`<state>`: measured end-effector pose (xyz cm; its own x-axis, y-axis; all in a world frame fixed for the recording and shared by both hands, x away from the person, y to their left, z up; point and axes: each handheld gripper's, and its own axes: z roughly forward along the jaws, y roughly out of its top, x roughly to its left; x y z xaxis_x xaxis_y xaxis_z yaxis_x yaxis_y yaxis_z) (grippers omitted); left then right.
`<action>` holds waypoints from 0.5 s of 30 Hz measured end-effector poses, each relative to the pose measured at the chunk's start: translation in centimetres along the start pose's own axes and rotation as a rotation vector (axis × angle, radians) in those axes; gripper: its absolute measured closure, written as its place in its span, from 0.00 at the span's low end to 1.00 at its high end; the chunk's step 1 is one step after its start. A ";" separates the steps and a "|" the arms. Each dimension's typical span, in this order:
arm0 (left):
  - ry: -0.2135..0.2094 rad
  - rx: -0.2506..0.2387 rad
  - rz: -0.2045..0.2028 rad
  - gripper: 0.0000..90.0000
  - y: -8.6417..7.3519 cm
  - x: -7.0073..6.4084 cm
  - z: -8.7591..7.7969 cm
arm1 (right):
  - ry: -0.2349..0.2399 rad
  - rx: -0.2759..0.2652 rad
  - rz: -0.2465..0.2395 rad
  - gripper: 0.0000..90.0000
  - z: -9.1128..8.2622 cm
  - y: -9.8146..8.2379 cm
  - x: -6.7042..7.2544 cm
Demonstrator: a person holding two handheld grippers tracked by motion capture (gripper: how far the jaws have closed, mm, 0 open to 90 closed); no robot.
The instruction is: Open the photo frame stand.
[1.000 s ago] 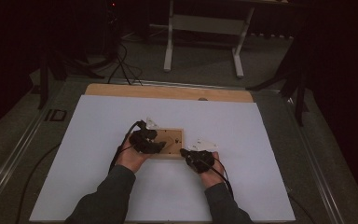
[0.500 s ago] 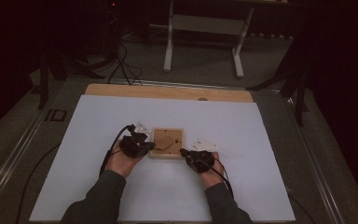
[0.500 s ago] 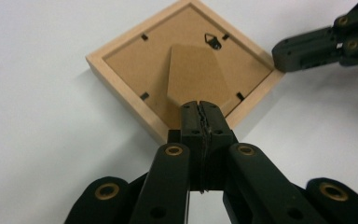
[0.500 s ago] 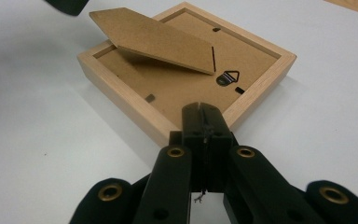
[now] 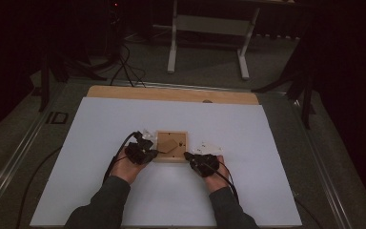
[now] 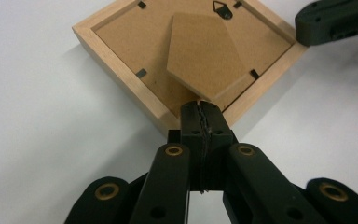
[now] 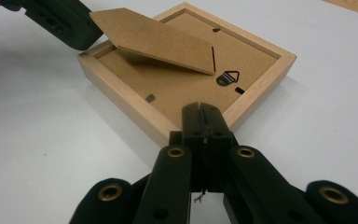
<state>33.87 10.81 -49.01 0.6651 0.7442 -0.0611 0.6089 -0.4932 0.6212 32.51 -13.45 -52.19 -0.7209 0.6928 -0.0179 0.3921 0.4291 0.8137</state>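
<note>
Both pairs of jaws are pressed fully together with nothing between them — the left gripper [image 6: 200, 122] at one corner of the wooden picture frame [image 5: 171, 146], the right gripper [image 7: 200, 122] at another, each tip at or just over the frame's rim. The frame lies face down on the white sheet [image 5: 90, 124] near the middle of the table, towards its near edge, with its hinged stand flap [image 7: 156, 39] raised off the backing board. Compared with a second ago, the left hand [image 5: 127, 164] has drawn back from over the frame to its left side — the right hand [image 5: 211, 171] has kept its place at the near right corner.
</note>
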 end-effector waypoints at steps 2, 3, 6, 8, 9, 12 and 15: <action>-0.003 -0.011 -0.008 0.99 0.2 0.0 -0.2 | 0.000 0.001 -0.002 1.00 0.0 0.0 0.0; -0.001 -0.018 -0.011 0.99 0.3 0.0 -0.3 | 0.000 0.000 -0.002 1.00 0.0 0.0 0.0; 0.001 -0.033 -0.005 0.99 1.0 0.0 -0.7 | 0.000 0.000 -0.002 1.00 0.0 0.0 0.0; -0.001 -0.039 -0.006 0.99 1.4 0.0 -0.8 | -0.001 0.000 -0.003 1.00 0.0 0.0 0.0; 0.000 -0.041 -0.005 0.99 1.6 0.0 -0.8 | -0.001 -0.001 -0.002 1.00 0.0 0.0 0.0; -0.008 -0.038 -0.011 0.98 1.8 0.1 -0.7 | -0.001 0.000 -0.002 1.00 0.0 0.0 0.0; -0.019 -0.035 -0.015 0.94 1.8 0.0 -0.6 | 0.000 -0.001 -0.002 1.00 0.0 0.0 0.0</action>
<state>34.75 10.14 -47.43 0.6643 0.7425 -0.0856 0.6039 -0.4658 0.6468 32.52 -13.47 -52.19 -0.7219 0.6918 -0.0195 0.3902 0.4301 0.8141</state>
